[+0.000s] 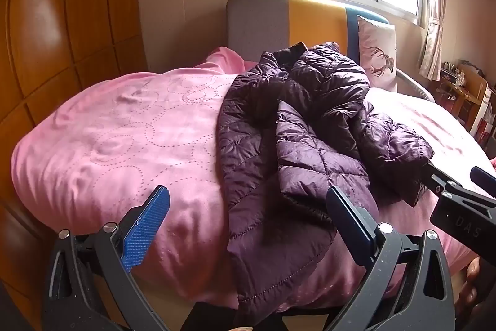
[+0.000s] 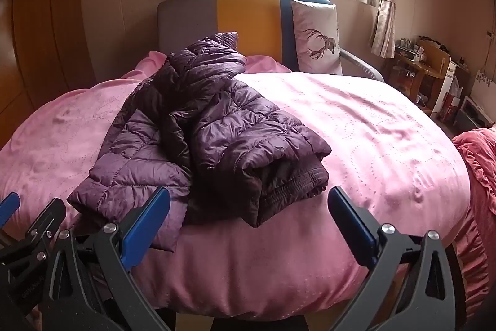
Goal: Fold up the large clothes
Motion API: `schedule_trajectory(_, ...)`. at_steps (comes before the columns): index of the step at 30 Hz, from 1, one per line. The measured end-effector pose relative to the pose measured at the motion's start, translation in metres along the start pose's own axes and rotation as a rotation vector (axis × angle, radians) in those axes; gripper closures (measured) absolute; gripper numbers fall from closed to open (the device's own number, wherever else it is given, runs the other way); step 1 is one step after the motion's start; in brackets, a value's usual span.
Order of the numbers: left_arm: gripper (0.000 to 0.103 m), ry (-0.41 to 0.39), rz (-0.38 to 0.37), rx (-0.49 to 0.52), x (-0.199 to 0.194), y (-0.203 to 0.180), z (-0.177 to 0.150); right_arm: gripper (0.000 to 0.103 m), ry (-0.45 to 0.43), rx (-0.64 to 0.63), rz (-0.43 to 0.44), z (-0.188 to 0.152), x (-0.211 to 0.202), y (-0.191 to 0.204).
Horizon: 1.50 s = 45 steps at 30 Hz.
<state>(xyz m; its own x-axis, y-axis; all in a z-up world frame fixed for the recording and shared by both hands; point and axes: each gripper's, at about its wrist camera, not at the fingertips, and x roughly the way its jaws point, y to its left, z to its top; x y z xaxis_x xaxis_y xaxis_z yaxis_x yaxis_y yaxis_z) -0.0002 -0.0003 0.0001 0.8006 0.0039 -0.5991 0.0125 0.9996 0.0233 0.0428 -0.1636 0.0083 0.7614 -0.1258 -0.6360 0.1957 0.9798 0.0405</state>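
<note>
One purple jacket [image 2: 198, 126] lies crumpled on the bed [image 2: 372, 145]; before it, two grippers, left gripper [image 1: 248, 225] and right gripper [image 2: 249, 225], jaws wide apart, empty.

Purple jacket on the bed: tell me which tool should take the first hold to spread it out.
Probably the left tool. The purple jacket has its hem lying between that tool's open fingers. The right tool faces the bunched cuff end and mostly bare pink bedspread.
</note>
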Motion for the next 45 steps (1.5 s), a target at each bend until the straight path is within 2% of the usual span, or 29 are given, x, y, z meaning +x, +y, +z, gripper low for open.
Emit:
schedule_trajectory(5, 0.003, 0.005, -0.003, -0.001, 0.0, 0.0, 0.0, 0.002, 0.037, -0.017, -0.016, -0.001, 0.005, 0.002)
schedule_trajectory(45, 0.003, 0.004, -0.004, -0.005, -0.002, 0.0, 0.0, 0.002, 0.021, -0.034, -0.017, -0.002, 0.002, 0.007)
